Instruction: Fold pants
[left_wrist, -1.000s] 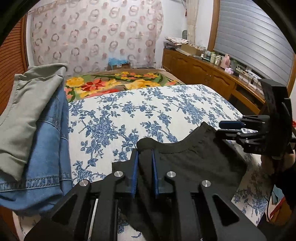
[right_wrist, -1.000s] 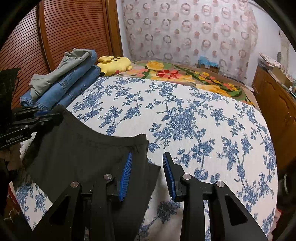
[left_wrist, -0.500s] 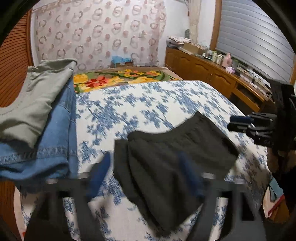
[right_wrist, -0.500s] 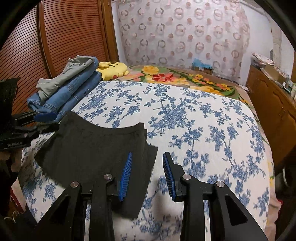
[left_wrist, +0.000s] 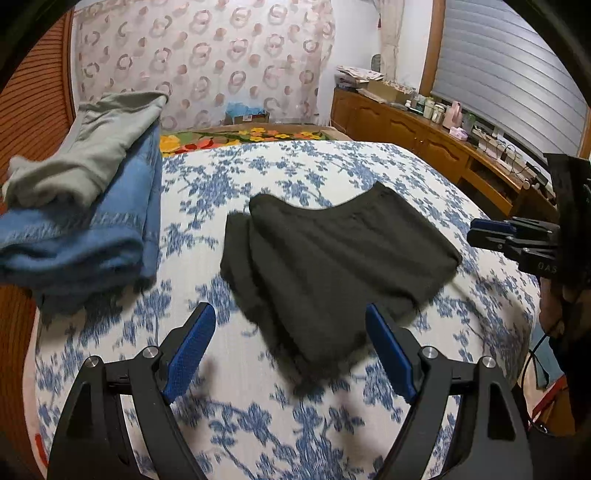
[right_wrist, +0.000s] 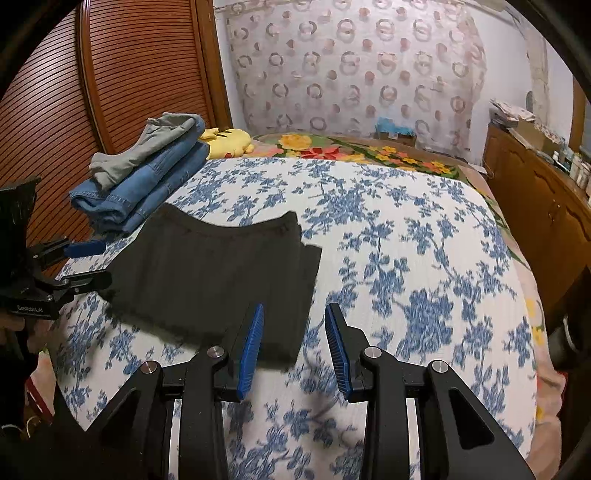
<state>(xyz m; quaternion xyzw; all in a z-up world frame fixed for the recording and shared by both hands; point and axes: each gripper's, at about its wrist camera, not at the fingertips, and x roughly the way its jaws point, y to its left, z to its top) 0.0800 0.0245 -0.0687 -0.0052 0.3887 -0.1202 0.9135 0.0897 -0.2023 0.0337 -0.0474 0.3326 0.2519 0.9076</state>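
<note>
Black pants (left_wrist: 332, 266): folded, flat on floral bedspread (left_wrist: 295, 173), near jeans stack (left_wrist: 92, 229). Left gripper (left_wrist: 291, 350): fingers spread wide, empty. Right gripper (right_wrist: 293, 347): fingers part-spread, empty. Risk: offset layers slipping, fold loosening if nudged.

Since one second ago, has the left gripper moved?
Yes. The left gripper let go of the black pants and drew back from the jeans pile.

The bed (right_wrist: 424, 229) wears a white cover with blue flowers. Black folded pants (right_wrist: 218, 273) lie flat on it toward eight o'clock in the right wrist view. At ten o'clock a stack of blue jeans (right_wrist: 147, 192) rests on the cover, with a yellow plush toy (right_wrist: 229, 142) just behind.
</note>
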